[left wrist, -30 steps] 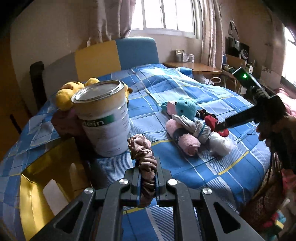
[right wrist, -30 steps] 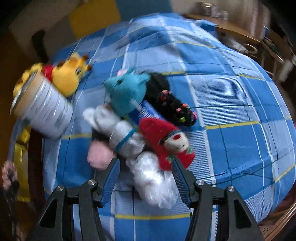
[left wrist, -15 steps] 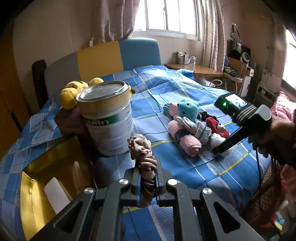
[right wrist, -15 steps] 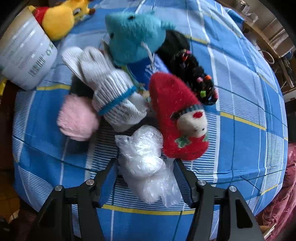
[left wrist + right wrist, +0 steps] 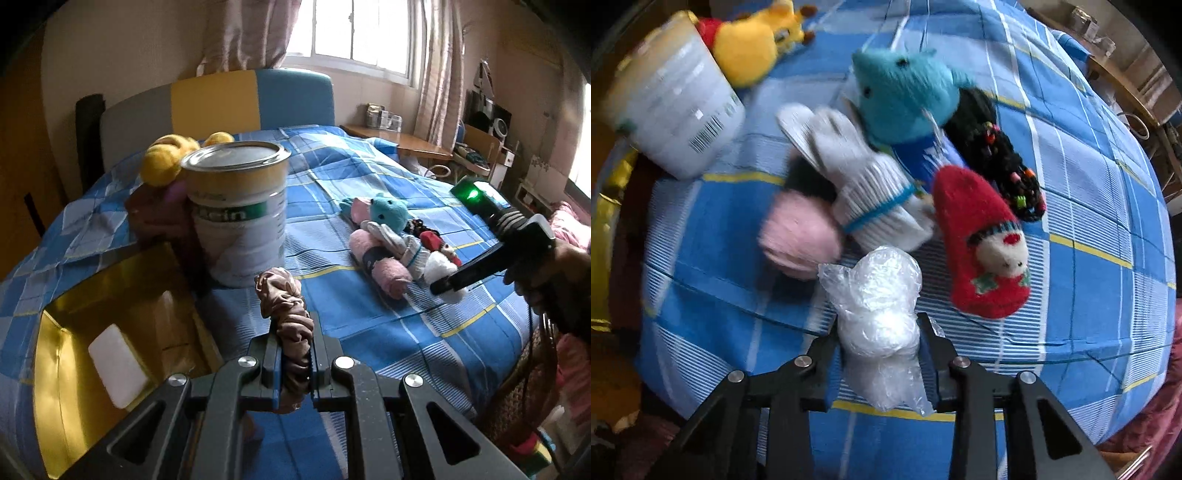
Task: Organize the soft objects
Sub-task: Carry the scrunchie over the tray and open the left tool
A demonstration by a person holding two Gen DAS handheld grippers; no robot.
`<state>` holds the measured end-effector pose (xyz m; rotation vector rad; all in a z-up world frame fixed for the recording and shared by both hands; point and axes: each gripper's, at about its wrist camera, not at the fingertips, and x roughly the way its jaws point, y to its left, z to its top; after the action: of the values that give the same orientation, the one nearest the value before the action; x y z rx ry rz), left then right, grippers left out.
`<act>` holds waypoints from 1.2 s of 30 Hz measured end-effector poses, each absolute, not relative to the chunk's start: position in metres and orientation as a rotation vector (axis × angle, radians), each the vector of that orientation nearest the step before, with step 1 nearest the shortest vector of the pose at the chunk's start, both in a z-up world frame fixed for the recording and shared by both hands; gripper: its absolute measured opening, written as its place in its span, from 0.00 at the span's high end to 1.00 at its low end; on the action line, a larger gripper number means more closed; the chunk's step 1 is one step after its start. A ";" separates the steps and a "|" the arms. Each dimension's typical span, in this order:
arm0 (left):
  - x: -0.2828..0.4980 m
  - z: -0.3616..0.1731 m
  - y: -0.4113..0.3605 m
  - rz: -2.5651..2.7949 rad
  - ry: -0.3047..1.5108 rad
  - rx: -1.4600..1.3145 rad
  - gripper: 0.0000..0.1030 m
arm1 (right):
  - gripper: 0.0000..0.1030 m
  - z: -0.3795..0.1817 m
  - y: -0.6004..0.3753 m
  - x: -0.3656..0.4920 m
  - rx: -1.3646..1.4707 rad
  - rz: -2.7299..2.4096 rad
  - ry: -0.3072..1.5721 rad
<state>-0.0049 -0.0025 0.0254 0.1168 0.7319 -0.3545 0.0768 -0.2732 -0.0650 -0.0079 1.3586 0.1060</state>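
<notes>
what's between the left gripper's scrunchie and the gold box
Nothing visible. The left gripper is shut on the scrunchie, and the open gold box lies just beside it on the bed. The tin can stands behind, off that path.

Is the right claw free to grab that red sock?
Probably not yet: the right claw is closing around the plastic-wrapped white bundle. The red sock lies uncovered just beside it.

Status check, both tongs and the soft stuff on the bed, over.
Left tongs shut on brown scrunchie. Right tongs closing around white plastic-wrapped bundle. Red sock and pink roll lie close beside it.
</notes>
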 end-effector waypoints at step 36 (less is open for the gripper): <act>0.040 -0.030 0.198 0.171 0.909 -0.202 0.87 | 0.66 -0.055 -0.315 0.066 0.254 -0.017 1.241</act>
<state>0.0399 0.1984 -0.0301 -0.2018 0.9090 0.1710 0.0663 -0.3146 -0.0549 0.2542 1.2415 -0.0165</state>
